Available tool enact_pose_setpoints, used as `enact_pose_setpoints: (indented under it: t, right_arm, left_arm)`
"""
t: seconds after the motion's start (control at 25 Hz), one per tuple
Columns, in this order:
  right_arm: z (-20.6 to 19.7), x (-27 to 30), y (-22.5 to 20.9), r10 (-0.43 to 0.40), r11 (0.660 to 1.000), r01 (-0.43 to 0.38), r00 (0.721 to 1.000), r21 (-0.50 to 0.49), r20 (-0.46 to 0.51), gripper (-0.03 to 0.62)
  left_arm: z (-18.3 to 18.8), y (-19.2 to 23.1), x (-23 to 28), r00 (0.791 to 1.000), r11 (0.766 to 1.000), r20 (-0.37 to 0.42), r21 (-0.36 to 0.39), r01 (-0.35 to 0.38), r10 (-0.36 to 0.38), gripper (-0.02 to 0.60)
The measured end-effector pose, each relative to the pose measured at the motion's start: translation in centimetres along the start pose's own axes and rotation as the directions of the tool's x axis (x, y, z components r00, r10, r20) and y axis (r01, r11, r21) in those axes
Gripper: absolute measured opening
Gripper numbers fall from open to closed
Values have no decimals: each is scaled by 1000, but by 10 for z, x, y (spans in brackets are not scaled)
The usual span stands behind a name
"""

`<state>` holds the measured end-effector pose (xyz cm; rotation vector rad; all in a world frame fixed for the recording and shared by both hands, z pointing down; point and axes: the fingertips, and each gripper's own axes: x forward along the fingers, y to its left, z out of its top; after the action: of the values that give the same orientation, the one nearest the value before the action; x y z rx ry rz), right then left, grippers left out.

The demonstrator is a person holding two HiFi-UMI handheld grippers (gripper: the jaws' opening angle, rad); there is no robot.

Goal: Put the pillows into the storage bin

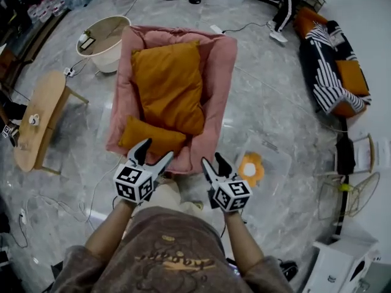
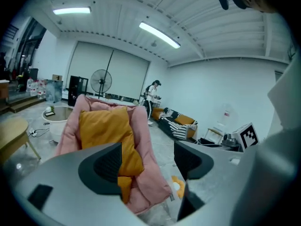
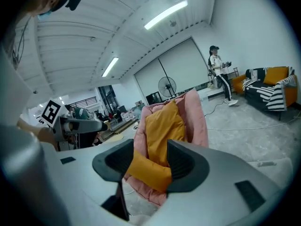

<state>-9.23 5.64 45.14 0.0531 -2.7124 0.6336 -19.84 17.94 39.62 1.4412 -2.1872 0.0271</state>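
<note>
1. Step in hand: the approach. The large pillow and small pillow lay on the pink chair, neither gripped.
2. Left gripper and right gripper: jaws apart, empty, near the chair's front edge.
3. Next, likely: close on the small pillow and carry it to the clear storage bin on the floor to the right.

Grey marbled floor, with a cable trailing near its far edge. At the floor's left edge we note an oval wooden table, and beyond it a round white tub. Toward the far right corner sits a dark sofa under a black-and-white striped throw. The walls are white. Two ceiling light strips are lit. A pedestal fan stands before wide pale panels; we cannot tell whether these are a window or a door.
</note>
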Motion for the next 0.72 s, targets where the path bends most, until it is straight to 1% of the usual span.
enact_pose_setpoints:
  t: [0.2,0.32,0.56,0.72]
  right_arm:
    - [-18,64,13,34,999,-34,998,7,-62,212]
    - [-33,101,15,41,999,-39,994,21,-98,212]
    - [-69,172,5,3,998,7,986,63,-165,216]
    - [-108,212,-17,-24,995,46,974,90,-227,224]
  left_arm:
    - [-10,78,1,996,996,-27,-16,-85,84,330]
    - [-20,122,9,992,993,-54,-18,-118,117,330]
    - [-44,195,34,985,988,-95,-41,-150,146,331]
    - [-74,231,60,978,985,-138,-59,-164,154,331]
